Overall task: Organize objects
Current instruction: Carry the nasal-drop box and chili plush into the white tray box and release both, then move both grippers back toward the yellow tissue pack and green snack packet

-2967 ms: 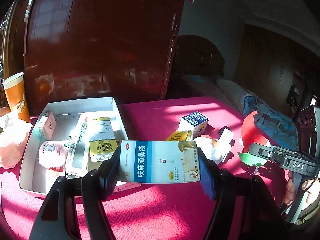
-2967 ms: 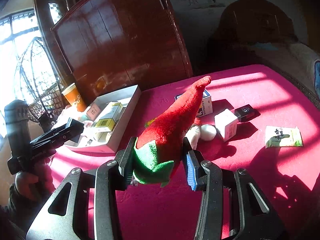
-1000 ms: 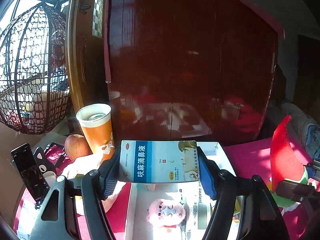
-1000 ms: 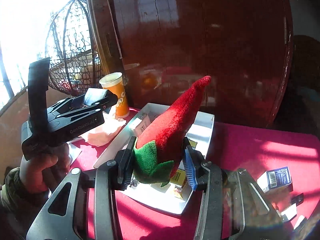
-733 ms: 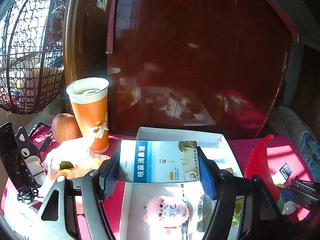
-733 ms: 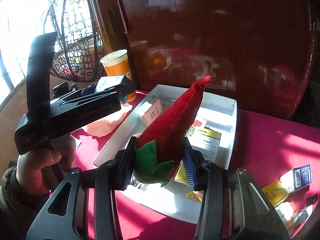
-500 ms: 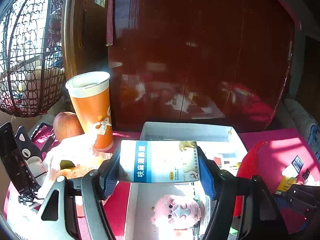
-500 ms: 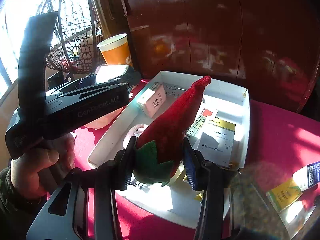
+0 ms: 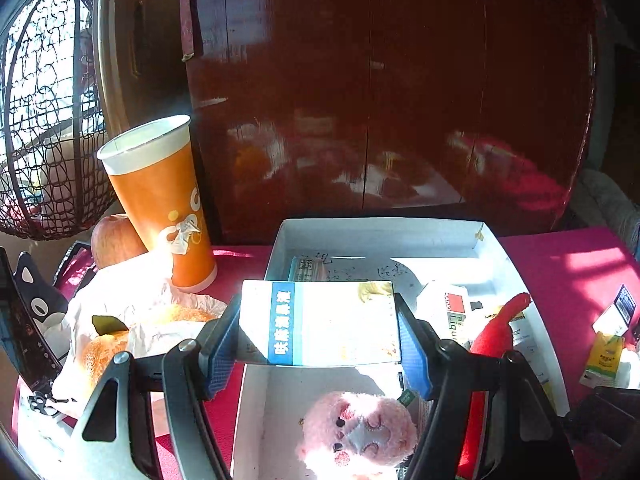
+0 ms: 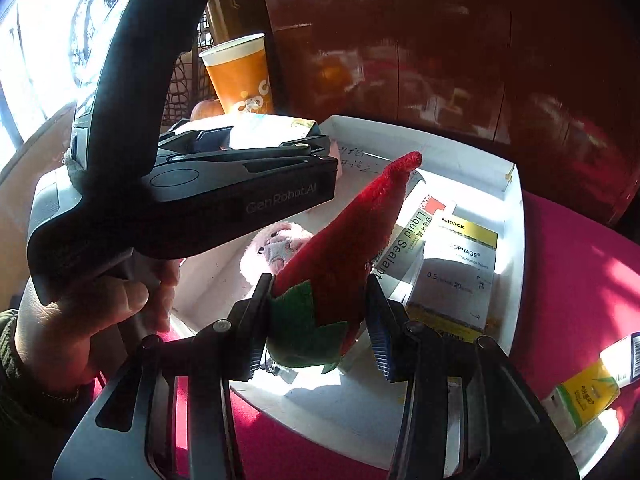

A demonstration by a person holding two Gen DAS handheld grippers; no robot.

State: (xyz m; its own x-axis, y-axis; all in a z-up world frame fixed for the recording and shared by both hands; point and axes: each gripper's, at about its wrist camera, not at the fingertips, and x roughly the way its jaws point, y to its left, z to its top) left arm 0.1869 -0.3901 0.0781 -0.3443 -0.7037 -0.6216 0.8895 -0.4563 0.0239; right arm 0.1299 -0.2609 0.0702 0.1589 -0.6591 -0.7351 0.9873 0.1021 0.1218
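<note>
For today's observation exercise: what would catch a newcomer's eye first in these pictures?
Probably the red plush cone with a green felt collar, clamped in the right tongs over the white box. Next, the blue-striped medicine carton gripped by the left tongs, and the tall orange paper cup beside the box.

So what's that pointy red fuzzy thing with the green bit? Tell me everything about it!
The pointy red plush toy is a soft, fuzzy cone with a jagged green felt collar at its wide end. The right gripper squeezes that end between its blue pads. Its tip tilts up and away over the white cardboard box, above the medicine packets.
</note>
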